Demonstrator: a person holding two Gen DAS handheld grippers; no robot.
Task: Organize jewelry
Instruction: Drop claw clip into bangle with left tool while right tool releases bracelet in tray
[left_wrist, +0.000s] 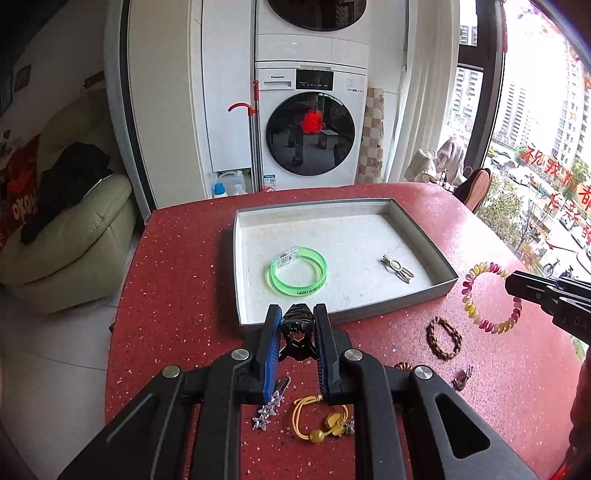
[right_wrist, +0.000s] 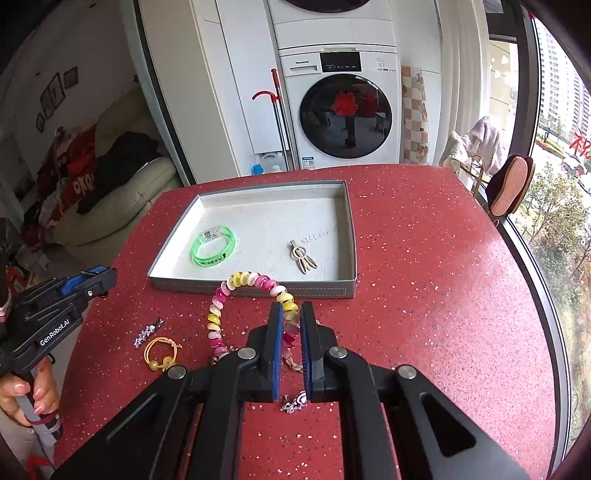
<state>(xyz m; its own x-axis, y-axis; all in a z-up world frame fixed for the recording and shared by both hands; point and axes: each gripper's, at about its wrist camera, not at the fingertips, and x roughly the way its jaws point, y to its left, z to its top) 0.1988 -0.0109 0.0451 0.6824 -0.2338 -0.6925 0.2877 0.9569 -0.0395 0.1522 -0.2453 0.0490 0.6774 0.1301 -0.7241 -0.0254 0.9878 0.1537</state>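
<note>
Left wrist view: left gripper (left_wrist: 295, 325) pinches a black claw clip (left_wrist: 297, 328) at the tray's (left_wrist: 421, 291) near edge, likely for dropping in; right gripper (right_wrist: 291, 321) pinches the beaded bracelet (right_wrist: 221, 314).

Straight ahead of the tool stands a washer (left_wrist: 310, 125) with a red ornament (left_wrist: 312, 122) on its door. A red-handled mop (left_wrist: 253, 122) leans just left of it, a cream sofa (left_wrist: 74, 236) farther left, and a window (left_wrist: 546, 129) off to the right.

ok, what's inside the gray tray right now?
Inside the gray tray: a green bangle and a beige metal clip, lying apart on the white liner. The left tongs, shut on a black claw clip, cover part of the near edge.
</note>
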